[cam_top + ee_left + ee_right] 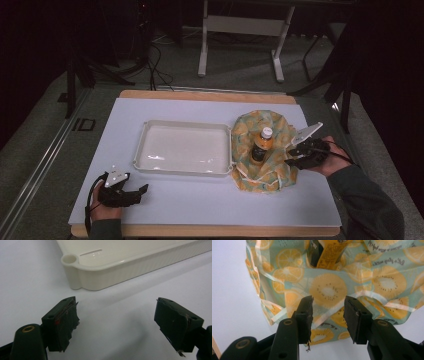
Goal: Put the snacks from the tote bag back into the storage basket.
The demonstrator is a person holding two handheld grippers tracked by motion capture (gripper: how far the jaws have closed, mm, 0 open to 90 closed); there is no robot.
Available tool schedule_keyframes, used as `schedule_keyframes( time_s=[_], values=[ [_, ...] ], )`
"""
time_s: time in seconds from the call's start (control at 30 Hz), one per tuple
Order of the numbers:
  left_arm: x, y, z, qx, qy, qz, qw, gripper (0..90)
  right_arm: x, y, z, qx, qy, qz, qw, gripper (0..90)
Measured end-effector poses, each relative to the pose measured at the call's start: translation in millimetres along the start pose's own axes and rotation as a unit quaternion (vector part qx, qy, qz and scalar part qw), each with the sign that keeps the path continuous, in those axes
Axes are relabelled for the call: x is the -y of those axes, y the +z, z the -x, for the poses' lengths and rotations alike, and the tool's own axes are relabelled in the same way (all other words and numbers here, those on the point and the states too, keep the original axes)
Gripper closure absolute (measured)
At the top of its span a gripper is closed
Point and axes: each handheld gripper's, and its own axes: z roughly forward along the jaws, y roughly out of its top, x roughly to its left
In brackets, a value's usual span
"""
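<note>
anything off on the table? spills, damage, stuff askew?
No spills. The bottle stands upright on the crumpled fruit-print bag, beside the tray. One oddity: the pads on the left gripper look frayed, tape peeling at the edges.

A white surface carries a cream tray and, just beside it, what looks like fruit-printed cloth.
</note>
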Motion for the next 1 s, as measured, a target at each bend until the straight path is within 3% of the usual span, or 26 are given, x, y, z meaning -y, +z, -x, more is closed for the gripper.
schedule_keyframes(
  time_s=[1.0],
  values=[
    [0.0, 0.3, -0.2, 0.003, 0.001, 0.000, 1.0000, 19.0, -25.7, -1.7, 4.9, -0.015, -0.025, -0.018, 0.9994, 62.7]
  ],
)
